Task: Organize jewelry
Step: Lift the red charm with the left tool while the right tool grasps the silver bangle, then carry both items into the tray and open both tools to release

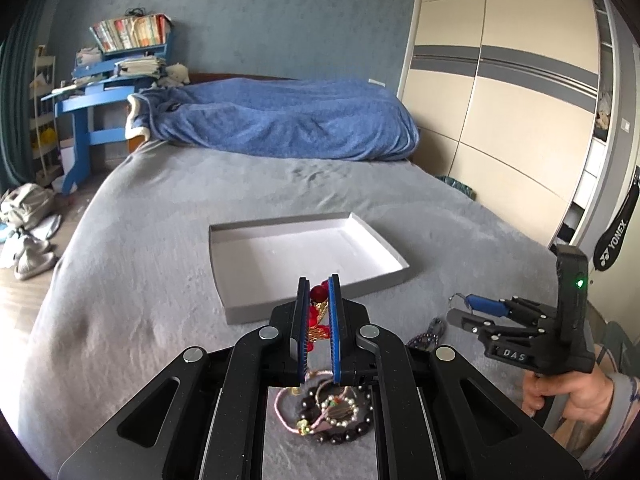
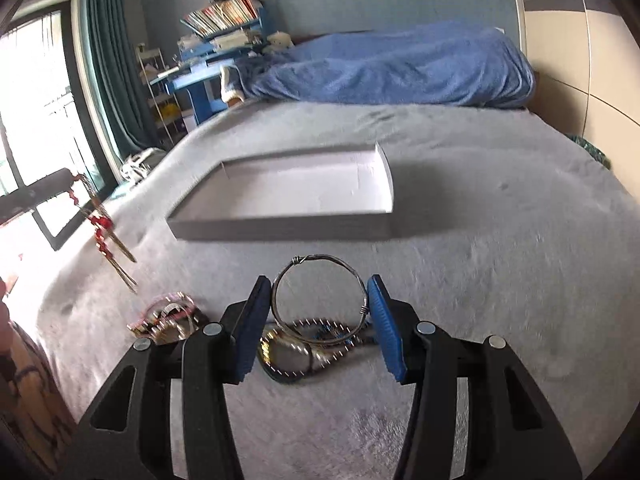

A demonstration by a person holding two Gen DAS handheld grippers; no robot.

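Left gripper (image 1: 319, 312): blue pads drawn nearly together, clamped on a red-bead ornament with gold filigree and dangling strands (image 1: 318, 306), lifted clear of the grey bedspread (image 1: 132, 264). Right gripper (image 2: 320, 316): pads set wide but pressing both sides of a thin twisted silver wire bangle (image 2: 320, 286), held upright between them. One shallow white cardboard tray (image 2: 288, 200) lies ahead of both tongs, nothing visible in it. Below the left tongs: a heap of one dark beaded bracelet, one pearl-bead ring, one pink cord (image 1: 332, 412). Under the right tongs: a beaded loop of dark and blue beads (image 2: 304, 344), count unclear from blur. Handling judgement: the bangle is light and stiff but springy and smooth, likely to pivot or pop out if squeezed hard; holding across the diameter suits it. The ornament is light, limp and likely to swing and snag; gripping at the bead cluster seems best.
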